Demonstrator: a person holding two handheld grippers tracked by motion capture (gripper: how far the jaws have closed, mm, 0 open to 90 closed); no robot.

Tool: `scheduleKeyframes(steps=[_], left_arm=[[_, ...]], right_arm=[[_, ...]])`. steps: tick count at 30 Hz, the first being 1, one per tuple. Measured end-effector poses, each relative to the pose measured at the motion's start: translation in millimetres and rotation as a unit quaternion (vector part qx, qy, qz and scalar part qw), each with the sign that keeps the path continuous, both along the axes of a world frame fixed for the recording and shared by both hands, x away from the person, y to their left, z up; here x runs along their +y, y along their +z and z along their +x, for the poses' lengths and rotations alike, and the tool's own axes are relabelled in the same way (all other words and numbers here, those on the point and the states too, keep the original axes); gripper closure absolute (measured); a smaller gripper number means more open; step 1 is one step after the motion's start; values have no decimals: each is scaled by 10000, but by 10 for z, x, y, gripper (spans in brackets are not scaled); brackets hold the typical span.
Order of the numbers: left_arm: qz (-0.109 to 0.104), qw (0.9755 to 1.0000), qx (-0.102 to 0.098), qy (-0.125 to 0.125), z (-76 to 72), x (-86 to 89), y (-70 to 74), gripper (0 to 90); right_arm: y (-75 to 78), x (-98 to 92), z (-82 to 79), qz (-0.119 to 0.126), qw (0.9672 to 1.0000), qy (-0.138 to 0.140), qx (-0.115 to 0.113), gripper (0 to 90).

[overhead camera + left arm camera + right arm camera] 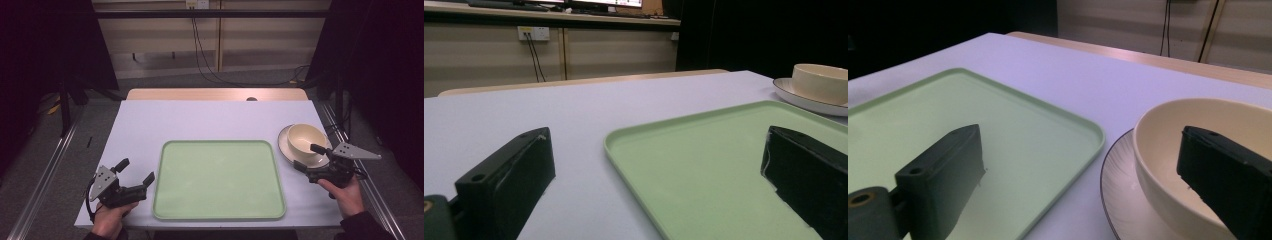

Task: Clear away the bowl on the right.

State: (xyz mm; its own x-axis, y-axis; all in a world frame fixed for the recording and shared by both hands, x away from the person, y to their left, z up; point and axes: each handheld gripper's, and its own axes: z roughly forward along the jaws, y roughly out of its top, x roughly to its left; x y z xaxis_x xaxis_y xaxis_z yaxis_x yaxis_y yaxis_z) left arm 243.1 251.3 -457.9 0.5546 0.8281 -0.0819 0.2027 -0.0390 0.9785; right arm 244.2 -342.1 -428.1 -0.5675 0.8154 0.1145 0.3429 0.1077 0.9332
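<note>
Bowl (pixel 305 139) just beyond right claw (pixel 308 157)

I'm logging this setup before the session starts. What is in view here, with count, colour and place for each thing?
Table: one, pale lilac top, centre of the high view.
Tray: one, light green, empty, on the table's near middle.
Plate: one, cream, on the table right of the tray.
Bowl: one, cream, standing on the plate.
Cables: several, black, hanging down the far wall to the floor.
Wall socket: one, white, on the far wall.
Left hand-held gripper: one, black, open, left of the tray.
Right hand-held gripper: one, black, open, at the bowl.
Hands: two, one behind each hand-held gripper.
</note>
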Motion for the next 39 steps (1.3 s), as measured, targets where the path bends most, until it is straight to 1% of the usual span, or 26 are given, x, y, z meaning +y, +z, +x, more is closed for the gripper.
scheduleKeyframes(steps=[1,3,4,6,7,9,11,15,16,18,21,24,26,27,29,32,34,35,36,37,39], left_arm=[[3,10000,-1,2,-1,-1,0,8],[19,10000,3,-3,1,1,0,8],[22,10000,4,-1,2,1,-1,8],[17,10000,2,-28,4,2,-1,8],[19,10000,3,-5,1,2,0,8],[6,10000,-2,-4,0,-1,0,8],[5,10000,0,-56,1,-2,0,8],[4,10000,-3,-5,-1,-2,0,8],[18,10000,1,-4,0,1,0,8],[-3,10000,-1,-6,-1,-3,0,8],[-5,10000,-2,-10,-2,-3,1,8],[-4,10000,-4,-8,-3,-5,1,7],[-2,10000,-7,-8,-3,-3,2,8],[-4,10000,-6,-7,-3,-3,1,8],[-5,10000,-2,-7,-1,-4,1,8],[-4,10000,-5,-11,-2,-5,1,8],[-4,10000,-7,-12,-2,-6,2,8],[-11,10000,-6,-51,0,-7,1,8],[2,10000,-7,-46,-1,-5,2,8],[29,10000,-24,-17,-1,0,3,8],[-3,10000,-6,-12,-3,-5,2,8]], right_arm=[[10,-7,9,38,10000,-7,13,41],[27,-19,28,-34,10000,-77,-4,41],[34,-30,38,-22,10000,-42,-4,42],[33,-67,69,-75,9999,-78,46,45],[33,-80,73,-41,9999,-45,99,58],[30,-138,83,-141,9998,-63,82,67],[31,-158,89,-130,9998,-81,93,67],[54,-252,103,-100,9998,-164,71,62],[61,-274,100,-75,9998,-191,59,66],[80,-315,112,-165,9996,-205,59,90],[98,-354,140,-237,9993,-277,56,98],[101,-409,192,-184,9993,-301,117,154],[107,-437,224,-238,9991,-323,131,155],[113,-448,245,-225,9990,-336,180,155],[129,-471,275,-207,9989,-383,158,155],[169,-508,317,-277,9985,-448,142,178],[200,-532,353,-342,9980,-456,281,229],[211,-549,391,-290,9977,-434,425,232],[217,-564,421,-280,9973,-457,511,232],[220,-572,447,-318,9967,-513,547,232],[225,-590,508,-377,9957,-543,644,244]])
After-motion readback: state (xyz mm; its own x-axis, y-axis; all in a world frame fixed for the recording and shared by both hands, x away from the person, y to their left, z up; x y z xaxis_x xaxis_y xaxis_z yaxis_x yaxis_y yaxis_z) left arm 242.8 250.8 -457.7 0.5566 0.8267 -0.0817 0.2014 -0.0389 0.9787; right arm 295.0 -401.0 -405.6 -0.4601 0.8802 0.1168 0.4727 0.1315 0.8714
